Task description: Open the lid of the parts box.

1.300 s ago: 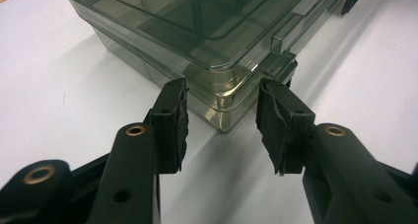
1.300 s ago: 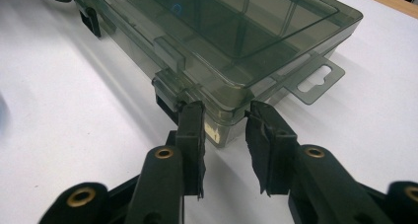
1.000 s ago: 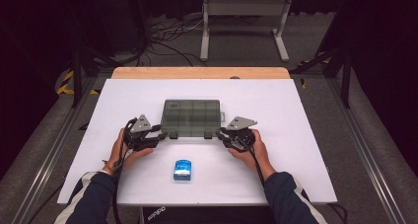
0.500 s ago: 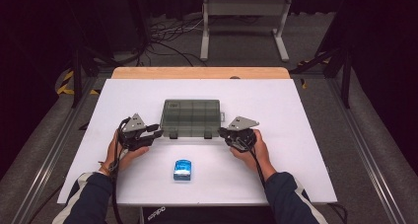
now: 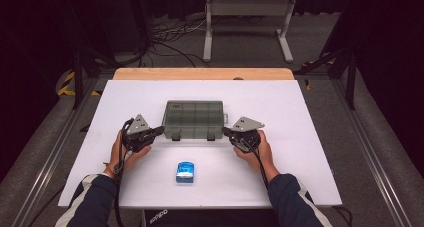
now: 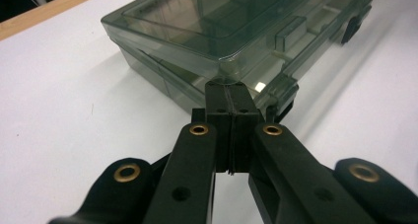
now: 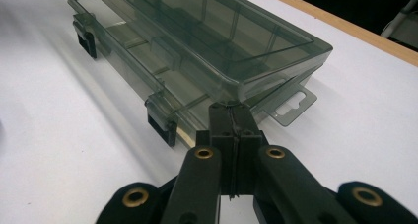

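High view: I see a smoky translucent compartment box (image 5: pixel 194 119) lying flat near the middle of the white bench (image 5: pixel 300 117), lid closed, two dark latches on its near long edge. Left hand-held gripper (image 5: pixel 159 131) sits at the box's near-left corner, right hand-held gripper (image 5: pixel 226 132) at its near-right corner. Both point inward at the box from opposite sides. A hand (image 5: pixel 125 152) holds the left unit, another hand (image 5: pixel 256 149) holds the right one; dark sleeves with a white stripe come in from the bottom edge. A small blue packet (image 5: pixel 185 171) lies on the bench nearer the person, between the two forearms, well apart from the box.

Left gripper view: left hand-held gripper (image 6: pixel 230 93) has just been closing and its jaws are now pressed together, pads flat against each other, nothing between them. The tips sit right at the box (image 6: pixel 217 31) corner, just under the lid edge beside one latch (image 6: pixel 283 93). I cannot tell whether the tips actually touch the plastic.

Right gripper view: right hand-held gripper (image 7: pixel 230 113) has likewise just been closing; jaws fully together, nothing pinched. Tips sit at the end of the box (image 7: pixel 197 41), next to the clear hang tab (image 7: pixel 296 103) and near a dark latch (image 7: pixel 162 125). Contact here is also too close to call.
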Available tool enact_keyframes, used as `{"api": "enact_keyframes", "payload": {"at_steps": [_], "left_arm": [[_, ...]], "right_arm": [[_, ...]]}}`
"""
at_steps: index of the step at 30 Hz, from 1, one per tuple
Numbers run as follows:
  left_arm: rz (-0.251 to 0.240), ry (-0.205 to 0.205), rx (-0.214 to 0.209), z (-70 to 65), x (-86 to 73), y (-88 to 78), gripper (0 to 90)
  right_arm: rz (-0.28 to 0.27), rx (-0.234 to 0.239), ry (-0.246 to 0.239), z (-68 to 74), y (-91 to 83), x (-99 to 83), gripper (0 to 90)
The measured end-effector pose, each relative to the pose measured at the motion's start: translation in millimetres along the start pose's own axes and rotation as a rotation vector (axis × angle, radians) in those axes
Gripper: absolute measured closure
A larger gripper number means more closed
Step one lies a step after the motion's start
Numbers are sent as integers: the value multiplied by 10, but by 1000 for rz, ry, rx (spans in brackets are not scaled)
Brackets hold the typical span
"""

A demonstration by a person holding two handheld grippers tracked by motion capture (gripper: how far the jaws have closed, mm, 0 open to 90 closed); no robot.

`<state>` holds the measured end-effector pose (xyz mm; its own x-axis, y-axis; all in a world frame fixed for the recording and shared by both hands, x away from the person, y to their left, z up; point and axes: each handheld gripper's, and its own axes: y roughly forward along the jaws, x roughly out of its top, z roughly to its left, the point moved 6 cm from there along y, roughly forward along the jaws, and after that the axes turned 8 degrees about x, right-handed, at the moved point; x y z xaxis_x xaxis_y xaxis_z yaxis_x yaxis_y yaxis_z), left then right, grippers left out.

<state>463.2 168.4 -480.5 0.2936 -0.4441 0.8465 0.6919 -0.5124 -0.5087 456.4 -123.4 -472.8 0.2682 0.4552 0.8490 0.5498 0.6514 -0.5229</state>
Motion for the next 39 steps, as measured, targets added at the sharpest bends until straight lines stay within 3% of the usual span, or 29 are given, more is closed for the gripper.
{"api": "enact_keyframes", "payload": {"at_steps": [3, 4, 7, 11, 12, 15, 16, 19, 26, 32, 34, 39], "left_arm": [[-13, -9, 4, 1, 10, -3, 896], [-24, -15, 16, 12, 21, -4, 880], [-33, -31, 17, 16, 29, 2, 802], [-34, -59, 60, 62, 25, 17, 615], [-36, -65, 63, 65, 25, 17, 615], [-54, -57, 62, 56, 47, 11, 565], [-61, -37, 80, 47, 65, 13, 533], [-83, -45, 88, 55, 112, 16, 544], [-109, 7, 123, 28, 214, 45, 575], [-127, 11, 141, 73, 249, 34, 609], [-130, 35, 157, 82, 280, 35, 647], [-142, 27, 153, 115, 309, 9, 684]], "right_arm": [[-5, -10, -1, -25, 2, -1, 888], [-12, -19, 4, -41, -3, 3, 844], [-26, -30, 17, -77, -16, 12, 814], [-38, -62, 9, -110, -31, 44, 722], [-38, -62, 9, -110, -31, 44, 722], [-41, -79, -11, -111, -34, 66, 709], [-52, -90, -17, -118, -40, 84, 704], [-66, -101, -33, -105, -47, 118, 716], [-94, -112, -61, -68, -53, 208, 700], [-105, -142, -88, -76, -40, 263, 716], [-112, -156, -93, -89, -55, 291, 745], [-117, -167, -101, -114, -59, 345, 759]]}}
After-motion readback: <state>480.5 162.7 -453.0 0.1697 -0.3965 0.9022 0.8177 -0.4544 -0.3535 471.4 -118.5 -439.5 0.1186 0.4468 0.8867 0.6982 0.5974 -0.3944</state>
